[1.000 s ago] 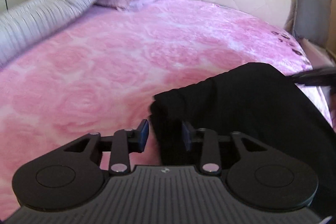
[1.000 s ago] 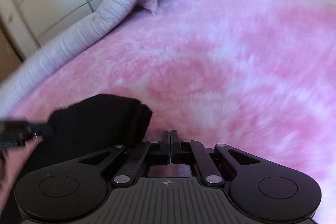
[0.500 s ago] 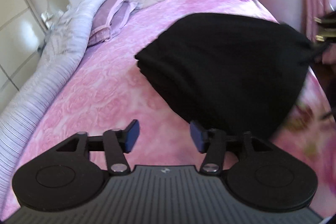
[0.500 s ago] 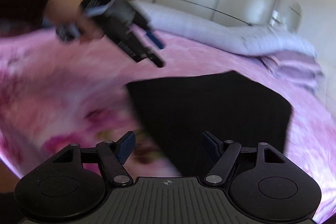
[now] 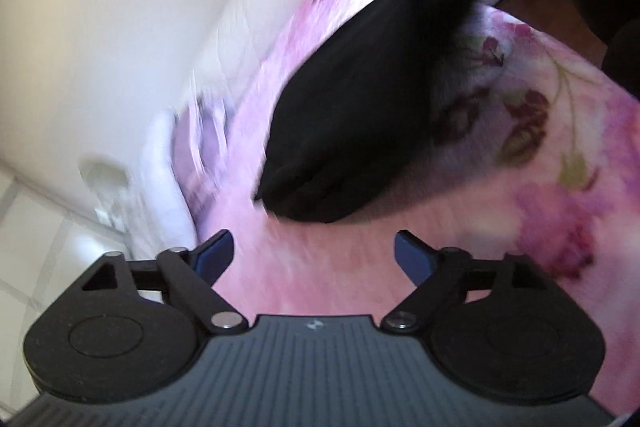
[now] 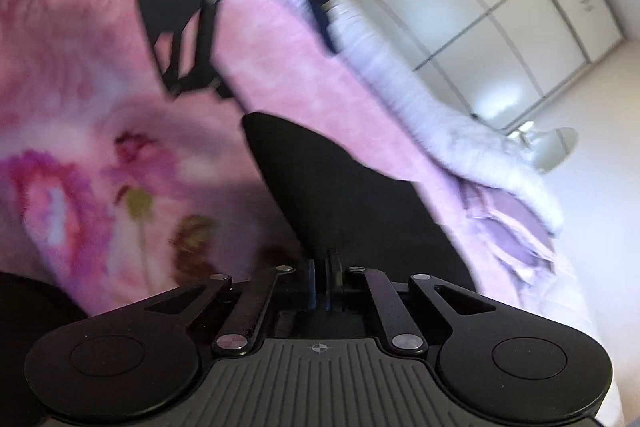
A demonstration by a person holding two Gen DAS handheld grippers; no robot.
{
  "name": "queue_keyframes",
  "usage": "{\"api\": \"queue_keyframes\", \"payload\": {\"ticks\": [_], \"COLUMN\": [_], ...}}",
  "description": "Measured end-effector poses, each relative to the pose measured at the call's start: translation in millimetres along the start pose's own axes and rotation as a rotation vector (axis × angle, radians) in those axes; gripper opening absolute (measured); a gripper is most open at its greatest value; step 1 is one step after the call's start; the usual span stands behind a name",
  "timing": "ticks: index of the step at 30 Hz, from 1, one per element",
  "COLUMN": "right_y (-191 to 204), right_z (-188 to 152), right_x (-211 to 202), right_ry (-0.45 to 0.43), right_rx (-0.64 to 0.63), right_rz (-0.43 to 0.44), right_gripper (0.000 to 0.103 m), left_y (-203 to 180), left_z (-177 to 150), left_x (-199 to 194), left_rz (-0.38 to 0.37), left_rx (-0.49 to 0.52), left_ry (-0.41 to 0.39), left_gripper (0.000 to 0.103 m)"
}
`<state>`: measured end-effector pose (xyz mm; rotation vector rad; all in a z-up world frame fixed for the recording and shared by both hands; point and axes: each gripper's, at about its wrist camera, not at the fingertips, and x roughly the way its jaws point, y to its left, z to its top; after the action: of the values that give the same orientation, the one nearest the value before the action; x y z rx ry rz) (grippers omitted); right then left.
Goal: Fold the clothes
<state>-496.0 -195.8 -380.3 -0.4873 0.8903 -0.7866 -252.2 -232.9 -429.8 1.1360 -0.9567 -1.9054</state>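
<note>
The left gripper [image 5: 314,253] has just spread its jaws wide, nothing between them; the black garment [image 5: 352,115] lies ahead on the pink bedspread [image 5: 540,147]. The right gripper [image 6: 322,283] has just clamped its jaws on the garment's near edge.

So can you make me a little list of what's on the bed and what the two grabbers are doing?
bed cover: pink flowery blanket
clothing: black garment, partly folded, lying on the blanket
left gripper: jaws wide, just been opening, nothing between them
right gripper: just closed, pinching the garment's near edge
beside the bed: white wardrobe
</note>
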Motion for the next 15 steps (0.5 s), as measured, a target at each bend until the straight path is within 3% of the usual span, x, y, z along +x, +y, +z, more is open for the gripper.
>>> {"api": "queue_keyframes", "payload": {"ticks": [5, 8, 13, 15], "right_y": [-45.4, -41.6, -32.0, -36.5], "right_z": [-47.3, -74.8, -102.6, -107.4], "right_x": [-66.2, -88.0, -87.2, -86.9], "right_ry": [0.035, 0.074, 0.092, 0.077], "right_rx": [0.02, 0.041, 0.119, 0.219], "right_rz": [0.017, 0.039, 0.042, 0.048], "right_gripper": [0.002, 0.002, 0.002, 0.002], "left_y": [-21.5, -34.2, -40.2, -36.1], "left_z": [29.3, 48.9, 58.8, 57.2], "left_x": [37.5, 68.7, 101.6, 101.7], "left_rz": [0.031, 0.013, -0.026, -0.038], "left_rx": [0.162, 0.233, 0.398, 0.428], "left_ry": [-0.095, -0.131, -0.188, -0.198], "left_gripper": [0.089, 0.091, 0.099, 0.098]}}
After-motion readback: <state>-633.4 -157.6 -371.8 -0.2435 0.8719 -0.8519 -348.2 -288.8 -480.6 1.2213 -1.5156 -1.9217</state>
